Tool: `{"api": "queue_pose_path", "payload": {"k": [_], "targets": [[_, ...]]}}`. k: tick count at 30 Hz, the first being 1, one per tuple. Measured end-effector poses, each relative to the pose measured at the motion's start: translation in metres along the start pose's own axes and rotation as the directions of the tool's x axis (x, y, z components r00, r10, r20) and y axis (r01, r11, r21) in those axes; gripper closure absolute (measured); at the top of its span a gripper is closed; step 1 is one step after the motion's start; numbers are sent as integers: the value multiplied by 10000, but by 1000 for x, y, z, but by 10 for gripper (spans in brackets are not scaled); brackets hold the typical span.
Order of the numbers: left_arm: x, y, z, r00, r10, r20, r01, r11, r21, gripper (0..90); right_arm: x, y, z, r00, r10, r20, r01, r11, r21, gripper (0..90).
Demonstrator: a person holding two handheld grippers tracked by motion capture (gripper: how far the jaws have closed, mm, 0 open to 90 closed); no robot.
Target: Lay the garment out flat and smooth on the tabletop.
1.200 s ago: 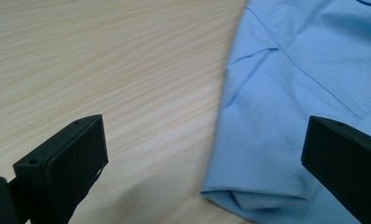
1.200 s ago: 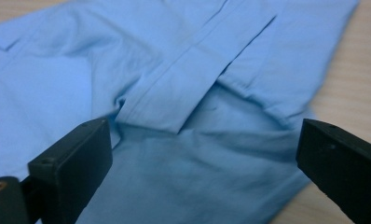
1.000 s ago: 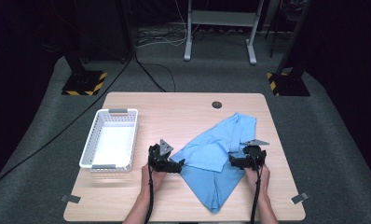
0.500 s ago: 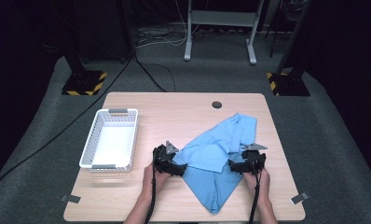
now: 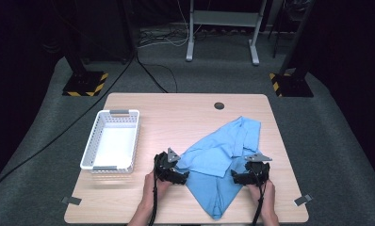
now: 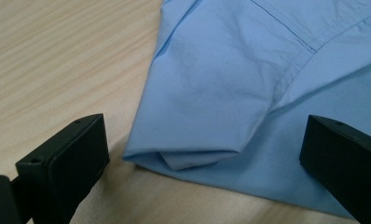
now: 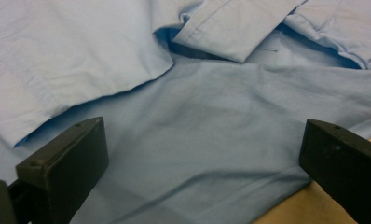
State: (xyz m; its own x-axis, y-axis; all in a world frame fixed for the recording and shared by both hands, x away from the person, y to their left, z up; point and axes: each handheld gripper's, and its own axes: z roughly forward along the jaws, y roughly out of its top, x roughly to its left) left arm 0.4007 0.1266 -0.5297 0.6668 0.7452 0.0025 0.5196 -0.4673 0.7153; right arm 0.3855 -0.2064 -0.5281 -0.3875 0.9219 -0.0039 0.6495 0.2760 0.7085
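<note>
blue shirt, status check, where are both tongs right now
Left tongs open at the sleeve hem. Right tongs open over the blue shirt body. Shirt crumpled on the table, ungripped. White basket off left, nothing blocking.

**Two black hand-held grippers, bare forearms**

The left gripper point(image 5: 182, 174) is a compact black block with a grey three-cornered plate point(image 5: 172, 155) fixed on top. A black cable point(image 5: 153, 202) trails from its rear along the person's forearm. The right gripper point(image 5: 236, 178) is built the same way: black body, grey triangular plate point(image 5: 257, 157) on top, black cable point(image 5: 259, 203) running back. In the gripper views each jaw is a matt black rectangular block with rounded edges and a small round screw recess near its upper corner. The forearms carry no sleeves as far as the high view shows.
</note>
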Motion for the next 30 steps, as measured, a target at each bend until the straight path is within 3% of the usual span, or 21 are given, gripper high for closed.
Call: {"api": "queue_pose_path", "payload": {"k": [15,24,27,30], "targets": [[-22,-17,-17,9999,-105,-117,105,9999,7,9,17,-31,-29,9989,-328,-341,318,9990,-302,40],[-27,-21,-21,9996,-162,-233,162,9999,-33,8,15,-32,-30,9990,-225,-395,215,9994,-268,17],[-29,-21,-22,9994,-2,-339,-1,10000,-68,8,12,-31,-29,9995,-115,-310,107,9996,-259,14],[-32,-22,-23,9986,184,-487,-192,9997,-170,8,6,-30,-28,9960,-664,-597,653,9977,-203,0]]}}
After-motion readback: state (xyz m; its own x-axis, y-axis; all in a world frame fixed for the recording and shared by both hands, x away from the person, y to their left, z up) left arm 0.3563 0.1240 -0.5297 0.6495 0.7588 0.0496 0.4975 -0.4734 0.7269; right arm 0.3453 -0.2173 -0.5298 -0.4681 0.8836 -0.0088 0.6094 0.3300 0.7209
